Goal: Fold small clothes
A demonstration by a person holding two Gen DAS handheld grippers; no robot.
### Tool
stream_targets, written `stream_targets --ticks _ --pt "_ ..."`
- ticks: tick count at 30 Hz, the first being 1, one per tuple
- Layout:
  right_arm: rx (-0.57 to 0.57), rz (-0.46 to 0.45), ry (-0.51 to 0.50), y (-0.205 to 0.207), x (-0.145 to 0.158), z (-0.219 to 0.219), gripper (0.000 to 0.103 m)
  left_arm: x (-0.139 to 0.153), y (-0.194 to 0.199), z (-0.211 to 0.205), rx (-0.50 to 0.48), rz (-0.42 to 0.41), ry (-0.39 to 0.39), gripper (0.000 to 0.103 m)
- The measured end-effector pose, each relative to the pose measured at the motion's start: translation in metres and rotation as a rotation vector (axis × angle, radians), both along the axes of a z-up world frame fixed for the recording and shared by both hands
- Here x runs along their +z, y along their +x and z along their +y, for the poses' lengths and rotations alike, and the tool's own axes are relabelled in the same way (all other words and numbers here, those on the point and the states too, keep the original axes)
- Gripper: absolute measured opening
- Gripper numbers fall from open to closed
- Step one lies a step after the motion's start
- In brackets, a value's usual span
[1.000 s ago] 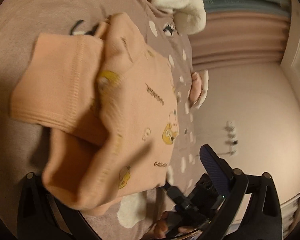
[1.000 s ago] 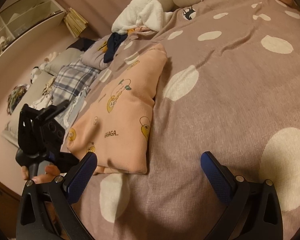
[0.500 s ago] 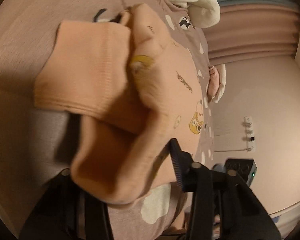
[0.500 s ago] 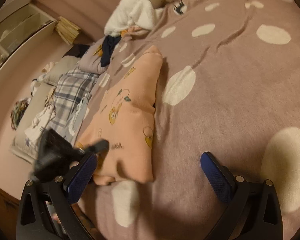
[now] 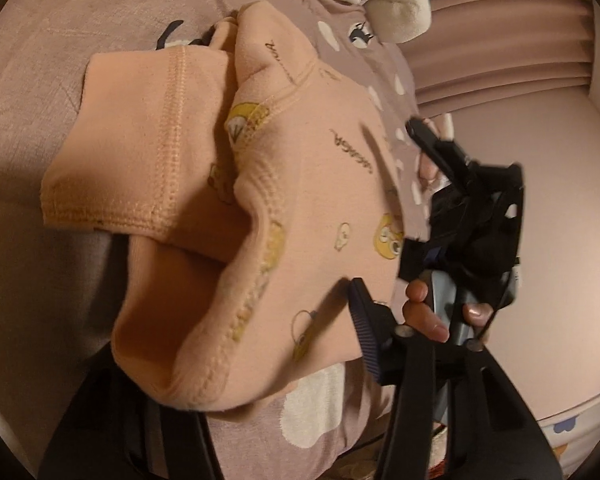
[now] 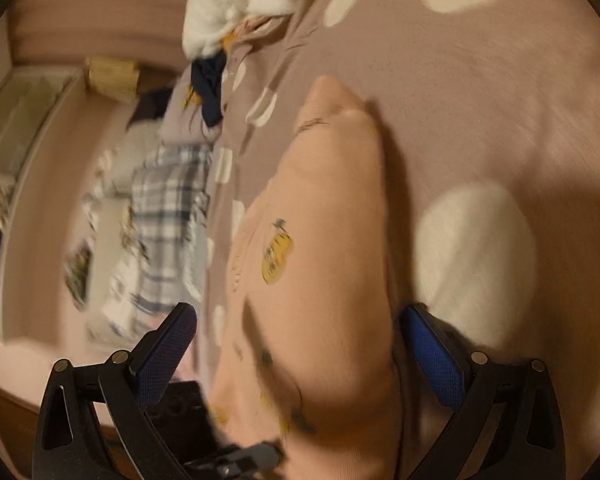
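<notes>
My left gripper (image 5: 236,364) has a thick bunched fold of the peach-coloured knit baby garment with small yellow cartoon prints (image 5: 300,208) between its fingers; its jaws closed in and have just eased a little wider again, and from what I see the blue ribbed pad on the right side lies against the cloth, so I read it as pinching that fold. The left-side finger is buried under the fabric and I cannot see it. My right gripper (image 6: 296,356) is spread wide, its two blue pads standing either side of the same garment (image 6: 324,280) without pressing on it. The garment lies folded in a long strip on the mauve bedspread with cream spots (image 6: 480,92), with a stitched hem flap lifted towards the left camera. In the left view I can see the right gripper's black body (image 5: 476,216) just beside the garment's edge, with a person's fingers (image 5: 420,308) wrapped round its handle. Further up the bed sits a fluffy white fleece item (image 6: 236,0), and off the bed's edge lies a blue-and-white plaid cloth (image 6: 168,216).
</notes>
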State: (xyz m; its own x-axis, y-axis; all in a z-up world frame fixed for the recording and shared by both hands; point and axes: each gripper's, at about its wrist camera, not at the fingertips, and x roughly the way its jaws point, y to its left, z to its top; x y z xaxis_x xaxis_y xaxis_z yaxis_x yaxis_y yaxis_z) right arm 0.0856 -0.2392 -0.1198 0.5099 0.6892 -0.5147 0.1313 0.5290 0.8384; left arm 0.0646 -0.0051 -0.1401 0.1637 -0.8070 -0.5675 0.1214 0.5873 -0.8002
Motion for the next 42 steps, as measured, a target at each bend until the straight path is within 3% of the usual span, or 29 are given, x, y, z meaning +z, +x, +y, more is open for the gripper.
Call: stream_targets --ticks 3,6,8,16,24,28,36,42 --pt "0.038 -0.061 -0.111 -0.001 0.007 0.018 0.097 0.001 0.003 -0.003 -0.013 -0.004 0.049 0.039" --pt "0.059 -0.081 -0.285 0.002 0.010 0.032 0.075 0.003 0.005 -0.013 -0.045 -0.058 0.095 0.032" --pt "0.078 -0.111 -0.306 0.001 0.013 0.038 0.060 0.000 0.006 -0.014 -0.035 -0.062 0.105 0.028" --pt "0.084 -0.131 -0.426 0.001 0.024 0.051 0.045 -0.002 0.007 -0.014 0.002 -0.082 0.099 0.021" --pt "0.098 -0.161 -0.511 -0.003 0.047 0.057 0.037 0.018 -0.006 -0.020 -0.006 -0.209 0.178 0.021" --pt "0.108 -0.199 -0.550 -0.009 0.062 0.059 0.035 0.026 -0.012 -0.019 -0.010 -0.234 0.160 0.021" --pt "0.056 -0.247 -0.532 -0.025 0.082 0.047 0.032 0.052 -0.025 -0.036 -0.034 -0.340 0.155 0.021" --pt "0.044 -0.264 -0.584 -0.036 0.093 0.040 0.031 0.055 -0.041 -0.049 -0.057 -0.390 0.164 0.021"
